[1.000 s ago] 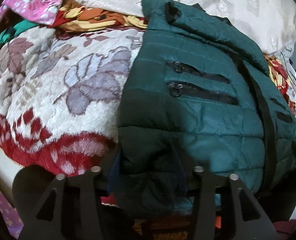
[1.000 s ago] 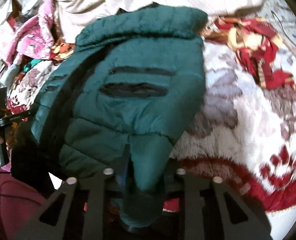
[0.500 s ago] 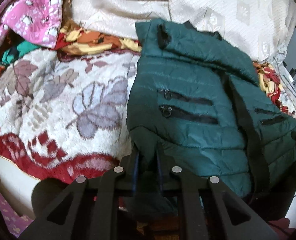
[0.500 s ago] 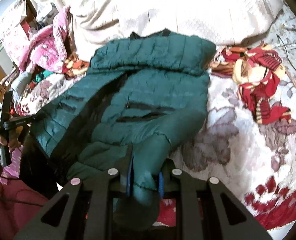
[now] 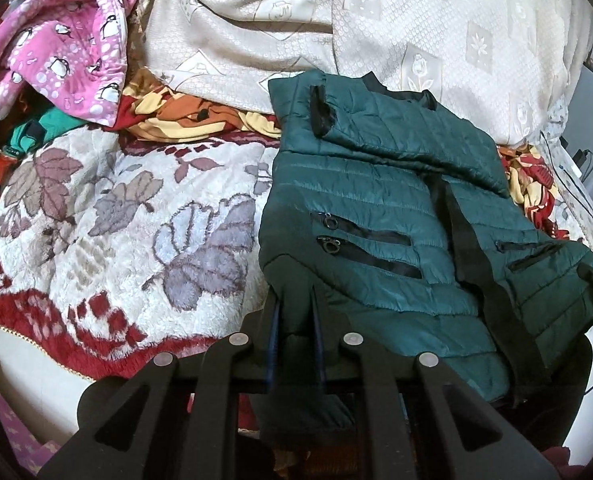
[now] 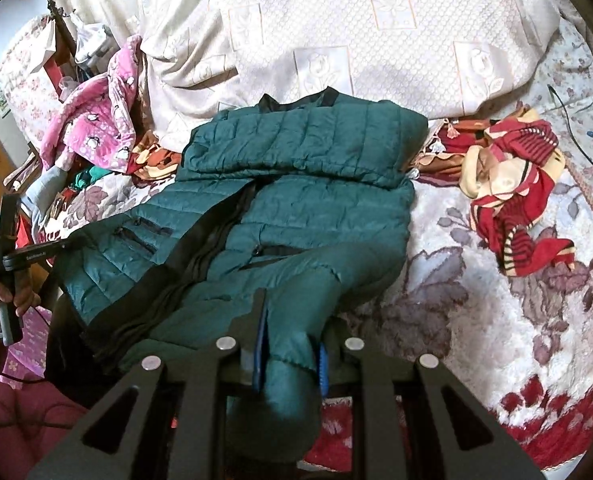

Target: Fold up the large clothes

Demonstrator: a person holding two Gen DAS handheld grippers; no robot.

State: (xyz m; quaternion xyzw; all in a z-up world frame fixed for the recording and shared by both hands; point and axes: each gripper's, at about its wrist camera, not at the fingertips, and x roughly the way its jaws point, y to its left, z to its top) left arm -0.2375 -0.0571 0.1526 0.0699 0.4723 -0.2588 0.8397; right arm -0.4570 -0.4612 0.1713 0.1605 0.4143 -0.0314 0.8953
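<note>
A dark green quilted jacket (image 5: 380,216) lies front-up on the bed, its black zipper strip running down the middle and its hem hanging over the near edge; it also shows in the right wrist view (image 6: 304,208). My left gripper (image 5: 294,316) is shut on the jacket's lower left hem corner. My right gripper (image 6: 290,336) is shut on the jacket's lower right corner, where a sleeve is folded across the front. The left gripper and the hand holding it show at the left of the right wrist view (image 6: 6,256).
The bed carries a floral plush blanket (image 5: 108,216) with a red border. A cream quilt (image 6: 336,40) is bunched behind the jacket. A pink penguin garment (image 5: 64,52) lies at the back left, a red and cream cloth (image 6: 512,192) at the right.
Both grippers have lifted and pulled back toward the near edge, holding the jacket's hem corners. The jacket is drawn flatter and more of the bed and quilt shows behind it.
</note>
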